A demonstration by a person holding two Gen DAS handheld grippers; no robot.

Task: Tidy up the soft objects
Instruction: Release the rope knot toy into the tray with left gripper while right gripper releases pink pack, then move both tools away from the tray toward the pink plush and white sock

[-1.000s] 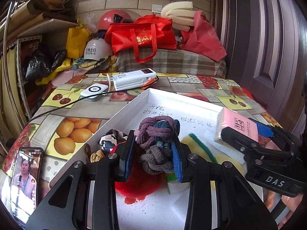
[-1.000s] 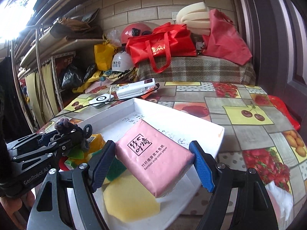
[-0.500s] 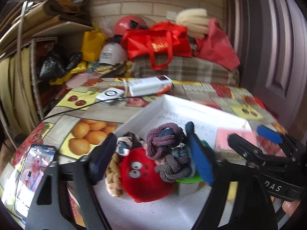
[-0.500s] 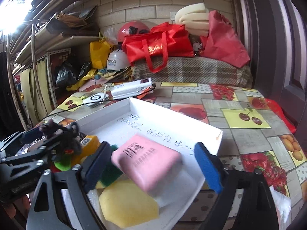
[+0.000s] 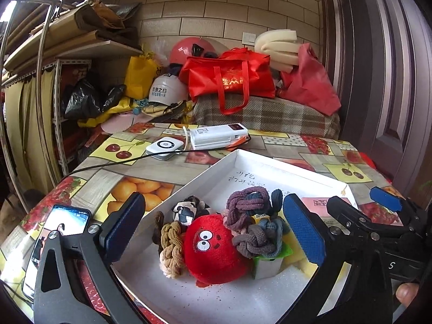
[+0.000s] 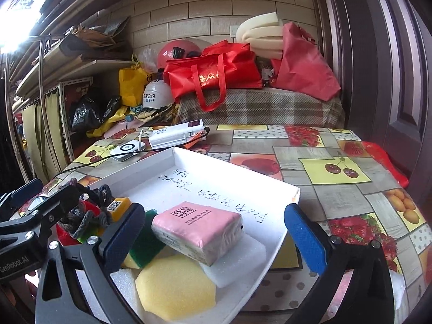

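A white tray [image 5: 244, 159] holds a red plush toy [image 5: 213, 245], a bundle of purple and grey hair ties [image 5: 252, 226], a tan braided tie [image 5: 171, 245] and a black-and-white scrunchie [image 5: 186, 209]. My left gripper [image 5: 213, 229] is open and empty around this pile. In the right wrist view the tray [image 6: 232, 172] holds a pink tissue pack [image 6: 198, 228] lying on white foam [image 6: 237, 256], a yellow sponge [image 6: 175, 286] and a green-and-yellow scouring sponge [image 6: 145, 240]. My right gripper [image 6: 213, 232] is open and empty around the pack.
A phone [image 5: 58, 240] lies at the table's left front edge. A white power bank [image 5: 218, 136] and a small white device [image 5: 164, 147] with a black cable lie behind the tray. Bags, helmets and foam are piled beyond the table.
My left gripper has opened and let go of the hair tie bundle, which now rests beside the plush toy. My right gripper has let go of the pink tissue pack onto the foam and drawn back.
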